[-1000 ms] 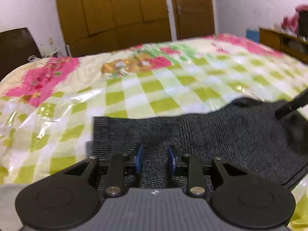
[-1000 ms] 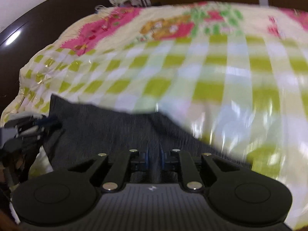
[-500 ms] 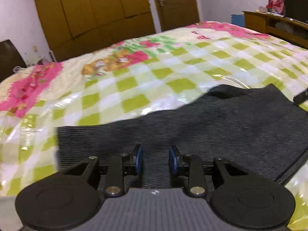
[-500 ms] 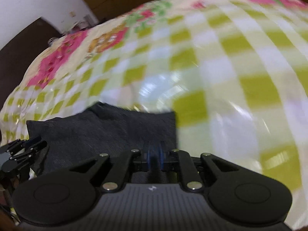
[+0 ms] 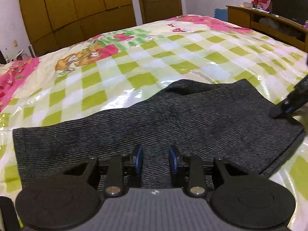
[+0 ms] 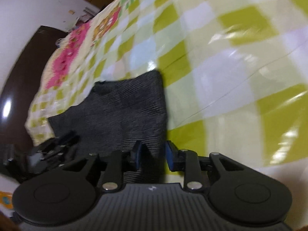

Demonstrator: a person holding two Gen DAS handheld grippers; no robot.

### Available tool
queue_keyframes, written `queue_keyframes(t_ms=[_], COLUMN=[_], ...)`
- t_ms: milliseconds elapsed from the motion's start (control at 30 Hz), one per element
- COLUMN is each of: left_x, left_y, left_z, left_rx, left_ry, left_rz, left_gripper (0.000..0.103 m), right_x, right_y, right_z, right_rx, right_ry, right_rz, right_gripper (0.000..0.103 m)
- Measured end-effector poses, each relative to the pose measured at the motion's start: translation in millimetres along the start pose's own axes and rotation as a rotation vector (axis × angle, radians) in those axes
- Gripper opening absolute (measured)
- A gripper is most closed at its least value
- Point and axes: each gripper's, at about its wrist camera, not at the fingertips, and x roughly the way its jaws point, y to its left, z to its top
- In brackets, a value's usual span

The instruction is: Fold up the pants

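The dark grey pants [image 5: 163, 121] lie folded lengthwise across the near side of the bed. My left gripper [image 5: 156, 158] is open, its blue pads apart over the near edge of the cloth. My right gripper [image 6: 153, 154] is open over the right end of the pants [image 6: 125, 111], the cloth's corner lying between its pads. The right gripper's fingers also show at the right edge of the left wrist view [image 5: 288, 107], touching the pants' right end. The left gripper shows at the lower left of the right wrist view [image 6: 52, 150].
The bed carries a glossy green-and-white checked cover [image 5: 173, 53] with pink cartoon prints. Brown wardrobe doors [image 5: 86, 5] stand behind it. A wooden shelf unit [image 5: 269, 21] with clutter is at the far right. A dark headboard [image 6: 17, 77] is on the left.
My right gripper has opened and let go of the pants' right end, which now lies flat. The left gripper has stayed open and the view has swung a little right.
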Motion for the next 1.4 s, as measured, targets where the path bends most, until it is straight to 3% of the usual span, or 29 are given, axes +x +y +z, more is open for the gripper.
queue_keyframes(t_ms=[200, 233, 300, 367, 467, 633, 733, 867, 1000, 1100, 1167, 1233, 1333, 1400], left_x=[3.9, 4.6, 8.5, 14.7, 18.2, 25.2, 29.8, 26.1, 9.5, 4.4, 15.9, 13.1, -14.2, -30.6], left_y=[-7.8, -8.2, -10.2, -16.4, -31.4, -64.4, -99.2, -134.9, -118.2, -92.6, -85.3, -84.0, -65.9, -50.2], left_z=[2.9, 3.9, 4.7, 6.4, 10.7, 21.8, 29.9, 42.0, 44.9, 33.1, 19.3, 8.7, 8.9, 5.7], left_rx=[0.024, 0.024, 0.025, 0.034, 0.075, 0.103, 0.136, 0.194, 0.142, 0.088, 0.114, 0.147, 0.078, 0.053], left_ry=[0.011, 0.012, 0.02, 0.034, 0.047, 0.068, 0.061, 0.01, -0.056, -0.053, 0.021, -0.011, -0.078, -0.124], left_rz=[-0.007, -0.006, -0.007, -0.004, 0.008, -0.061, -0.134, -0.212, -0.097, -0.009, 0.007, 0.012, 0.001, 0.04], left_gripper=[0.044, 0.044, 0.044, 0.044, 0.041, 0.034, 0.029, 0.032, 0.033, 0.033, 0.036, 0.037, 0.037, 0.038], right_x=[19.8, 18.9, 7.5, 6.9, 30.6, 5.0, -16.0, -65.8, -106.1, -116.1, -118.5, -111.0, -103.1, -95.0], right_y=[-5.4, -0.4, 8.2, 3.1, -2.2, -18.6, -28.2, -51.2, -50.6, -33.1, -15.3, 10.6, 49.5, 77.0], right_z=[1.9, 0.5, -3.2, -4.3, -8.0, -2.7, 0.7, -2.6, -14.5, -16.2, -12.9, -8.1, -2.3, 2.8], right_rx=[0.07, 0.059, 0.014, 0.066, 0.1, 0.171, 0.163, 0.193, 0.182, 0.145, 0.106, 0.065, 0.004, -0.036], right_ry=[0.023, 0.014, -0.035, -0.067, -0.026, -0.1, -0.135, -0.215, -0.263, -0.294, -0.305, -0.305, -0.295, -0.29], right_rz=[0.124, 0.126, 0.15, 0.168, 0.136, 0.289, 0.266, 0.193, 0.112, 0.103, 0.112, 0.104, 0.104, 0.096], right_gripper=[0.033, 0.032, 0.011, 0.011, 0.01, 0.008, 0.007, 0.008, 0.008, 0.008, 0.008, 0.008, 0.008, 0.008])
